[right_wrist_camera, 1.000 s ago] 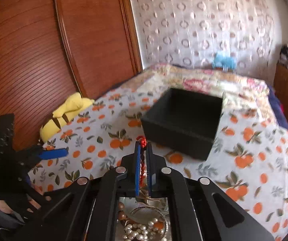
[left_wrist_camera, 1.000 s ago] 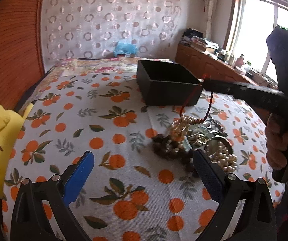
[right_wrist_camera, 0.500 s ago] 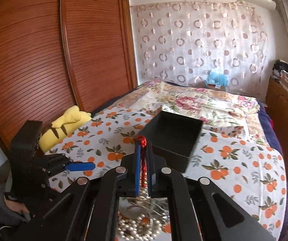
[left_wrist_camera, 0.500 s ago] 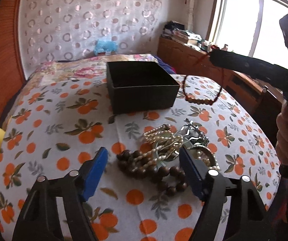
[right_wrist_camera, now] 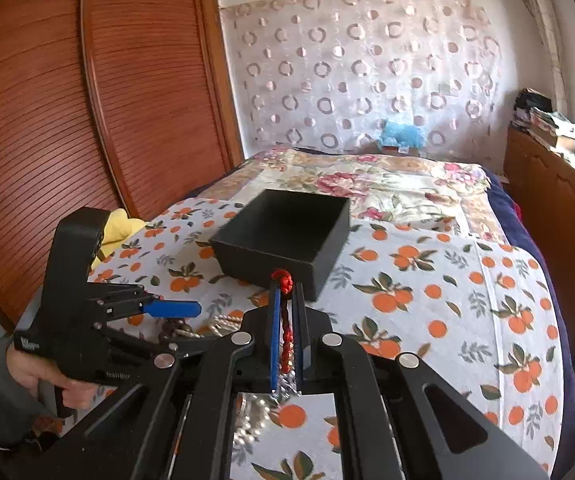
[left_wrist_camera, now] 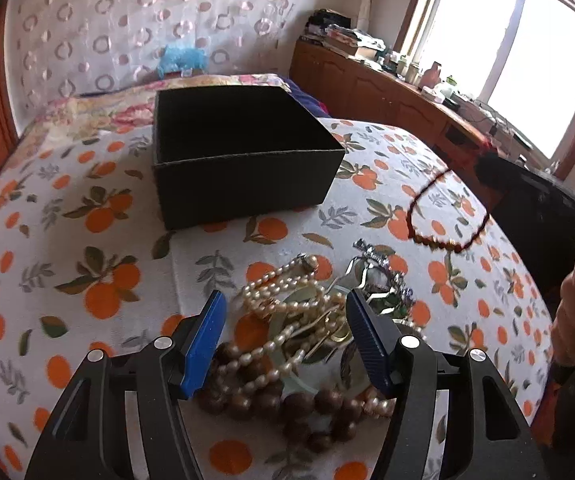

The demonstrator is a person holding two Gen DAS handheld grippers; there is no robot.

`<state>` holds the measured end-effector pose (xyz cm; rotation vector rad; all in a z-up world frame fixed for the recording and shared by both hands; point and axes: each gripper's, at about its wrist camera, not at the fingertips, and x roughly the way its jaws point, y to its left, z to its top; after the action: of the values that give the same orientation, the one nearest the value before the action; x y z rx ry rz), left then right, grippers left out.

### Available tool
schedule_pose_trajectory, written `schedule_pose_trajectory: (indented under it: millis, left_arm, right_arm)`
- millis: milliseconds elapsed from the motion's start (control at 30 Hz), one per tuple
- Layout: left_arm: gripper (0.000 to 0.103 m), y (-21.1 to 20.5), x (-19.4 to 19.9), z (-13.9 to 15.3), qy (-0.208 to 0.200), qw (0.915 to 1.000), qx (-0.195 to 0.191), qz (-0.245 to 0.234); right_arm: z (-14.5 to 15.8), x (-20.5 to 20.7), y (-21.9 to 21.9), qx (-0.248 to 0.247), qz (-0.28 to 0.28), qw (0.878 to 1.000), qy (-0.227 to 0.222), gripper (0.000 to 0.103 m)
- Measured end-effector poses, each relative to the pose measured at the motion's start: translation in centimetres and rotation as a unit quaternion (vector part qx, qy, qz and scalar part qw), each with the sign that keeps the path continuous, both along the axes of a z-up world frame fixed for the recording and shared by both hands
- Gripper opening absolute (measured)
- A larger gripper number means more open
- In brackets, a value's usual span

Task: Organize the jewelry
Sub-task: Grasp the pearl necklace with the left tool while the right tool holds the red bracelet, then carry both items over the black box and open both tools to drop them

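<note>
In the left wrist view, the left gripper (left_wrist_camera: 283,320) sits at lower centre, its jaws part-way apart and just closing around the heap of jewelry (left_wrist_camera: 299,344) on the bed (left_wrist_camera: 87,240), not yet pressing it. The black box (left_wrist_camera: 239,160) stands above. At right, the red-corded bracelet (left_wrist_camera: 443,216) dangles from the right gripper (right_wrist_camera: 286,292), whose jaws are clamped on its cord.

The left gripper (left_wrist_camera: 283,320), jaws just closing, straddles a jewelry pile (left_wrist_camera: 307,344) untouched; beyond, a black box (left_wrist_camera: 243,184) on the bed (left_wrist_camera: 67,240); a red beaded bracelet (left_wrist_camera: 445,216) dangles at right.
</note>
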<state>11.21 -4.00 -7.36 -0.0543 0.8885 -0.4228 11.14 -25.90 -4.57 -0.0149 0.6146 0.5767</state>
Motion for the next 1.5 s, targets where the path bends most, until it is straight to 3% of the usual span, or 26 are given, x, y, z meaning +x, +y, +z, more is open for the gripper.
schedule_pose_trajectory:
  millis: [200, 333, 433, 500, 567, 1000, 1500]
  left_arm:
    - [0.040, -0.5, 0.4, -0.5, 0.010, 0.9999, 0.004, 0.000]
    - [0.033, 0.2, 0.0, -0.5, 0.006, 1.0000, -0.002, 0.004]
    - [0.022, 0.5, -0.3, -0.3, 0.002, 1.0000, -0.006, 0.001]
    - [0.007, 0.8, -0.5, 0.0, -0.003, 1.0000, -0.007, 0.002]
    - [0.004, 1.4, -0.6, 0.4, -0.006, 0.9999, -0.013, 0.009]
    - [0.004, 2.8, -1.6, 5.0, -0.063, 0.9976, -0.016, 0.023]
    - [0.004, 2.3, -2.2, 13.6, -0.150, 0.9883, -0.018, 0.021]
  right_arm:
    - [-0.8, 0.0, -1.2, -0.001, -0.013, 1.000, 0.008, 0.006]
    - [-1.0, -0.2, -1.5, -0.002, -0.018, 1.000, 0.010, 0.006]
    - [-1.2, -0.1, -1.2, -0.004, -0.016, 1.000, 0.013, 0.006]
    - [-1.2, -0.1, -0.9, -0.007, -0.014, 1.000, 0.012, 0.006]
    - [-1.3, -0.2, -0.6, -0.008, -0.011, 1.000, 0.011, 0.006]
    - [-0.7, -0.5, 0.2, -0.011, -0.004, 1.000, 0.002, 0.006]
    - [2.6, -0.6, 0.7, -0.008, 0.003, 0.999, -0.032, 0.006]
